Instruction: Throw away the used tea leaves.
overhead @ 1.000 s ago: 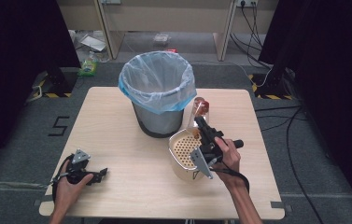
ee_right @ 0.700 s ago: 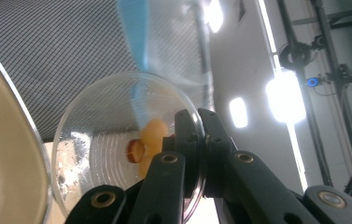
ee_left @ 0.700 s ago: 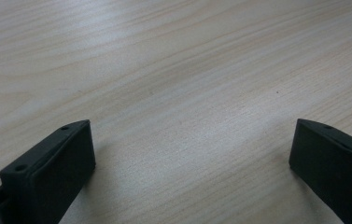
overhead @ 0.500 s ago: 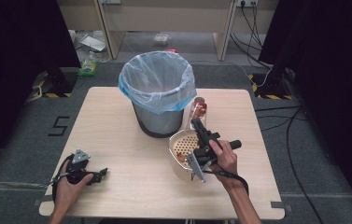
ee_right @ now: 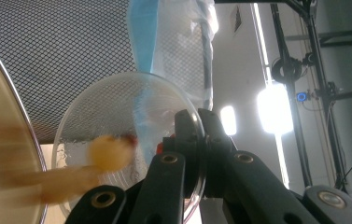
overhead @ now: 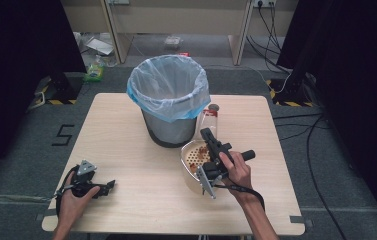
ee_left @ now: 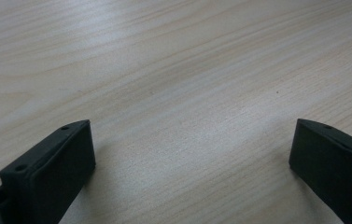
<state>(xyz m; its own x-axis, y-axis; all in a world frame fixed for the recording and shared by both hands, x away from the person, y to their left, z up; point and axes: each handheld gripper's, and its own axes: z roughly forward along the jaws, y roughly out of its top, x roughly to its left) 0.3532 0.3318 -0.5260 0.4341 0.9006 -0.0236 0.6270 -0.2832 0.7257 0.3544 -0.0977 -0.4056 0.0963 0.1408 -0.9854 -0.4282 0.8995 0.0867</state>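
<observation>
- Worktop (overhead: pixel 126 130): light wood, bare along the left edge.
- Mesh bin (overhead: pixel 170 107) with a blue-rimmed liner stands near the far edge, about centre.
- Beige bowl (overhead: pixel 190 170) with reddish-brown residue sits just in front of the bin, toward the right edge, touching or nearly touching its base.
- Right gripper (overhead: pixel 207 134) is held over the bowl, jaws closed narrow on the rim of a clear plastic cup (ee_right: pixel 117 121); the cup is tipped on its side beside the bin wall, a blurred yellowish lump at its mouth.
- Left gripper (ee_left: pixel 190 154) rests near the front-left corner, jaws spread wide on bare wood, gripping nothing.
</observation>
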